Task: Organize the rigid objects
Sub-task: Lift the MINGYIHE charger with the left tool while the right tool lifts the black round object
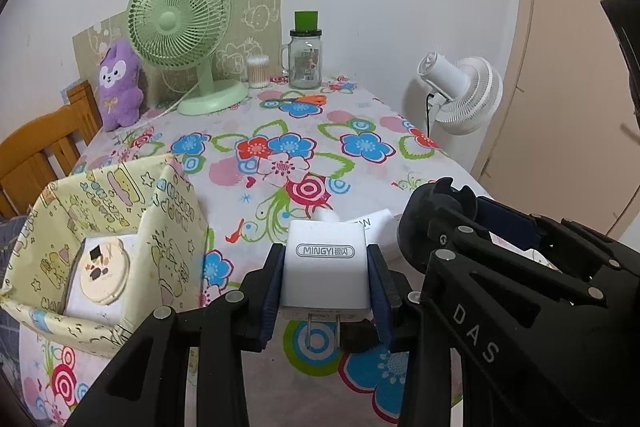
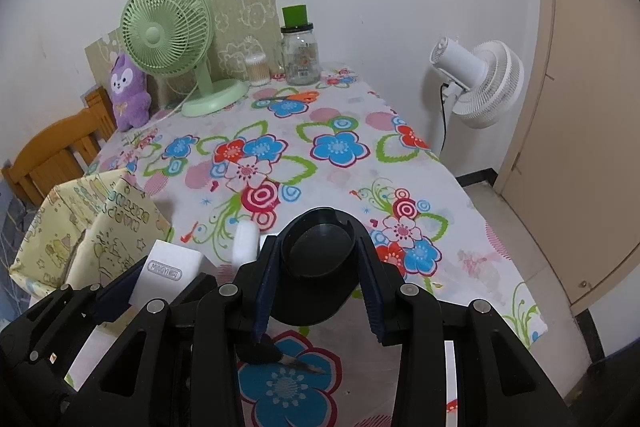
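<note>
Yellow box [image 1: 120, 227] beside charger [image 1: 325, 267] — makeup brush [image 2: 266, 353], seemingly, below.

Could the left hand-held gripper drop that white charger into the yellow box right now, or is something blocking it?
Probably yes. The left hand-held gripper grips the white charger, and the yellow box sits open-topped just to its left, nothing between them.

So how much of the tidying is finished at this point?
Partly. A round compact and a white box already sit in the yellow patterned box. The left claw holds a white charger; the right claw holds a black round object. A brush and small white items remain on the table.
</note>
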`<state>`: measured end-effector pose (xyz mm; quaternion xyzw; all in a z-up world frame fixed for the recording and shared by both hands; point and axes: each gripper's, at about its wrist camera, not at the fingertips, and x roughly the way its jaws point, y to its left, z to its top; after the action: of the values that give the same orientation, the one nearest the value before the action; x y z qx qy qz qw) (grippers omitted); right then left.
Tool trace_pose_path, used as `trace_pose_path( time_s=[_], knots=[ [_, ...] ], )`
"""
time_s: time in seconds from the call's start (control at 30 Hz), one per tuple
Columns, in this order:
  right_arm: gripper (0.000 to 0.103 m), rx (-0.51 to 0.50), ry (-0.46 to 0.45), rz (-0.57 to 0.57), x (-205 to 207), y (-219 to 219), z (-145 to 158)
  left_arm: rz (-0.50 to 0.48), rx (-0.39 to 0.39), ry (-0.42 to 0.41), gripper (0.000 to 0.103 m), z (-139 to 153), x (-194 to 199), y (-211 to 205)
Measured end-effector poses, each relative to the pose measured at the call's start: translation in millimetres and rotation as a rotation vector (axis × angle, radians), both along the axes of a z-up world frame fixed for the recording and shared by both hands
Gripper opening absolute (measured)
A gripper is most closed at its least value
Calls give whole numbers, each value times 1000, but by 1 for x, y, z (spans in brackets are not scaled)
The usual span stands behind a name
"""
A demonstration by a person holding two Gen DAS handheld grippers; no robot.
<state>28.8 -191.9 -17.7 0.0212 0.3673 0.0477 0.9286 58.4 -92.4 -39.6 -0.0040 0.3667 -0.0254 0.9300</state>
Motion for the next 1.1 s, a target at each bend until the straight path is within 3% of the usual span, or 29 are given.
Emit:
trace_pose_path(
  time_s=[1.1],
  knots=[
    [42,-23,-31,16,-10,39,40,-1,32,-20,40,35,-8,32]
  ],
)
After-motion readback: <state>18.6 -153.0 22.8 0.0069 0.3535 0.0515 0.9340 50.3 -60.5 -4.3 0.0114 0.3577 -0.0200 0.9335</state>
